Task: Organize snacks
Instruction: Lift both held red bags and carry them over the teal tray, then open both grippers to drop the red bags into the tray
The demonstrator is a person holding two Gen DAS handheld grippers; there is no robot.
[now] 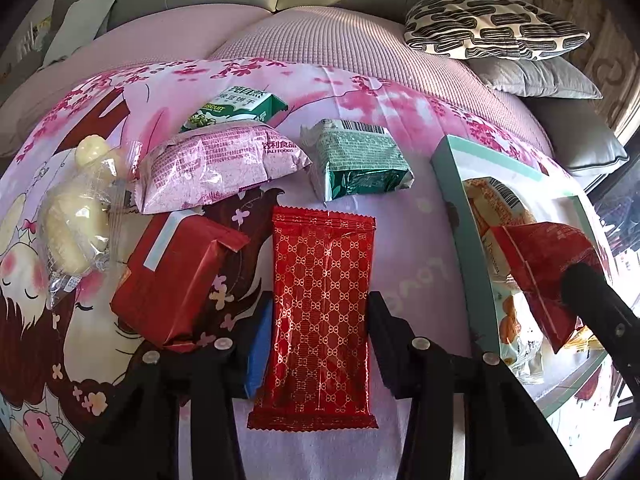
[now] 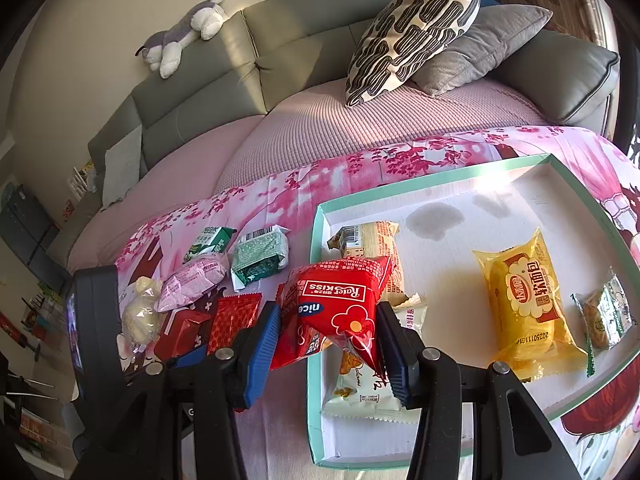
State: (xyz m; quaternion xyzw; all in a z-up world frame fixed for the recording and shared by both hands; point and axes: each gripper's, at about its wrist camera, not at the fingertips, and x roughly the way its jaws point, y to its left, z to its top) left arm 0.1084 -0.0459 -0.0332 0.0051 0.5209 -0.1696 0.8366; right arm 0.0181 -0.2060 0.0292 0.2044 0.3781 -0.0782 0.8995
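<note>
A red patterned sachet point(image 1: 320, 320) is bracketed by the left gripper point(image 1: 320, 344), fingers spread, while a red snack bag point(image 2: 340, 304) is pinched between the right gripper point(image 2: 328, 344) fingers

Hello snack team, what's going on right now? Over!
Right gripper shut on red Rater Kiss pack, above the teal tray's edge. Left gripper straddling flat red patterned packet, grip unclear. Other snacks close beside it, none blocking.

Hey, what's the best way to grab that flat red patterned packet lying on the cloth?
Grip the flat red patterned packet across its narrow width near the middle, coming down from above. It lies flat and lengthwise between the left hand-held gripper fingers, its long edges free.
</note>
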